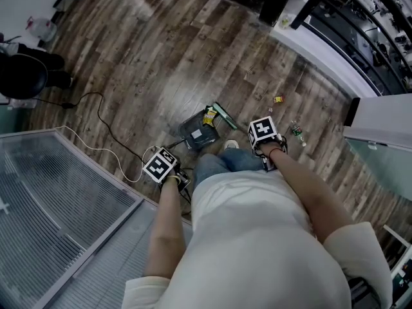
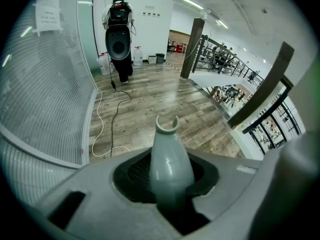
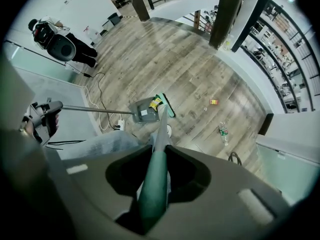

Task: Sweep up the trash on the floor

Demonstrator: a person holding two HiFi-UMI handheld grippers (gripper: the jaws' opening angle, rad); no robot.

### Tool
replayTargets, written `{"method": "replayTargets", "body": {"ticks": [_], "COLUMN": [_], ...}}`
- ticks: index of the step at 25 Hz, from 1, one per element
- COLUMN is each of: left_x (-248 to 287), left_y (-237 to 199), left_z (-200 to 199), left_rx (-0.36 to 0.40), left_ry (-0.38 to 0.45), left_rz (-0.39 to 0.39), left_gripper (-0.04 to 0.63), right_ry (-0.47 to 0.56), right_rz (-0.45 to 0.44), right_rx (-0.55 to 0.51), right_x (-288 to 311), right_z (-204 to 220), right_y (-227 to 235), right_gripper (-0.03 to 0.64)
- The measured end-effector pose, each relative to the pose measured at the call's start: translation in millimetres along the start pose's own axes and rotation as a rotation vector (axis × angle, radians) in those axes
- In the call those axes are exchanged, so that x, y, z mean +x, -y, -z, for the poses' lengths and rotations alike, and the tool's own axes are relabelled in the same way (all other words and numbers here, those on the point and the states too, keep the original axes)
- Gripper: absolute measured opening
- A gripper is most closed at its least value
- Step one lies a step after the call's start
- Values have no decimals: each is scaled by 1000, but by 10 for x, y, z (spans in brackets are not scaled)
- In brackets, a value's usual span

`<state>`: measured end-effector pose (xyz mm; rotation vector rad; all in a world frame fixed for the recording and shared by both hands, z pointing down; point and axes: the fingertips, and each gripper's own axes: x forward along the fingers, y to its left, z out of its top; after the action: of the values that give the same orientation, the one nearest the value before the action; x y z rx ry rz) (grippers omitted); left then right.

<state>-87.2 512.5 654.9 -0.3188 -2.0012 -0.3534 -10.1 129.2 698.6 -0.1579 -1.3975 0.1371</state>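
Right gripper view: the right tool [image 3: 153, 186] squeezes the green broom [image 3: 162, 131], which points up the frame, brush end on the floor [image 3: 200, 74] by the dustpan [image 3: 145, 110]. The left tool [image 2: 170, 194] squeezes the dustpan's grey pole [image 2: 168, 149]. A bottle [image 3: 223, 132] lies at right.

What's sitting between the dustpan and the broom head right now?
A yellow piece of trash lies between the dustpan and the green broom head, clearest in the head view.

Lighting: bright, even indoor light; sharp centre, fisheye edges.
Source: ceiling strip lights [image 2: 192, 3]; pale glare patch on wooden floor [image 1: 187, 79]; both gripper views bent, dark-cornered; near foreground soft.
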Motion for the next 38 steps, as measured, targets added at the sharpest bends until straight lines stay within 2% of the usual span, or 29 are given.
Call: {"method": "replayTargets", "body": {"ticks": [11,20,28,34,38], "left_x": [29,10,25,31,27], "left_y": [-3,37,56,65,60], "left_z": [14,2,6,26,18], "left_rx": [-2,1,7,7,10], "left_ry": [5,5,7,4,4], "left_rz": [9,7,7,6,5], "left_gripper": [101,104,104,104,104], "right_ry": [-34,-75,-74,-107,-99], "right_rz": [-27,-93,-109,-166,-158], "right_rx": [-47,-54,-66,-96,-96], "right_x": [80,76,85,107,72], "right_z": [143,260,301,398,415], "right_y": [-255,-366,-342,-424,-400], "right_gripper": [97,97,97,97,97]}}
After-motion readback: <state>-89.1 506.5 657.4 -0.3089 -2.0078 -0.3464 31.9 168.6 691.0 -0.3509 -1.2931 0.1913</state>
